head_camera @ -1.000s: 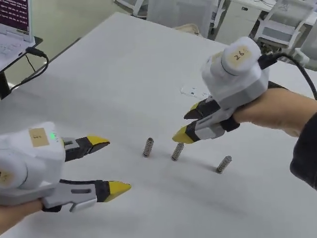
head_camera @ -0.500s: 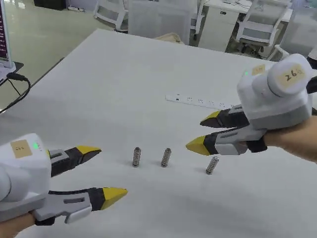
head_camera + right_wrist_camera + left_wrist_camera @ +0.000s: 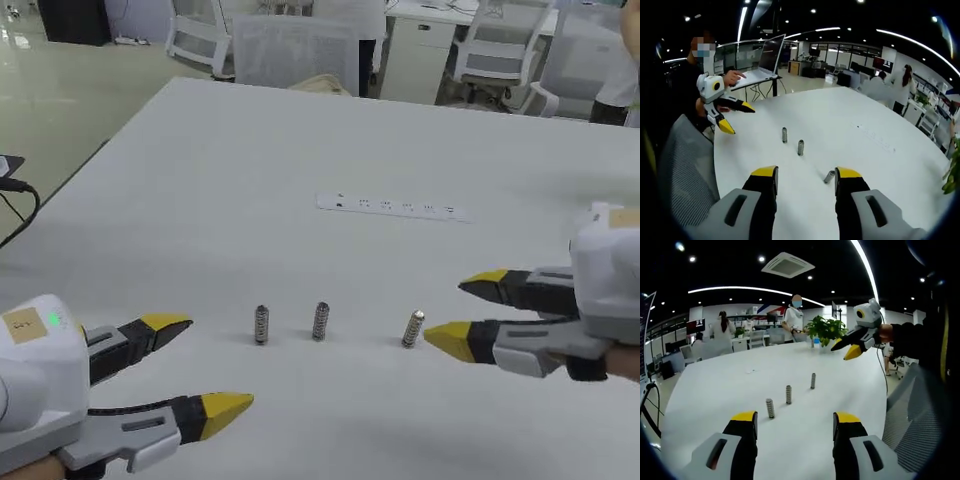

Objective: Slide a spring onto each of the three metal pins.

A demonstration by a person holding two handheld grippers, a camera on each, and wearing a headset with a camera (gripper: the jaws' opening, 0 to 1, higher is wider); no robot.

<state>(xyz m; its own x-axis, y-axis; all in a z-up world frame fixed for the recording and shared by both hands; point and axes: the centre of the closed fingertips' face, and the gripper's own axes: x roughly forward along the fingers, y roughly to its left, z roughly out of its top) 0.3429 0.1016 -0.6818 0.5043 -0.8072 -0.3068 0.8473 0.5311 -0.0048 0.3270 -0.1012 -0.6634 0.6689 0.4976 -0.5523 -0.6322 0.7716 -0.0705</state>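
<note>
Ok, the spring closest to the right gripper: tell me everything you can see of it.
The spring is a small grey metal coil, rightmost of three in a row on the white table in the head view. It stands but leans, top tipped right, while the middle spring and left spring stand straight. A pale tip shows at its top; whether that is a pin's end I cannot tell. The right gripper, open, has its lower jaw tip close beside it, seemingly not touching.
</note>
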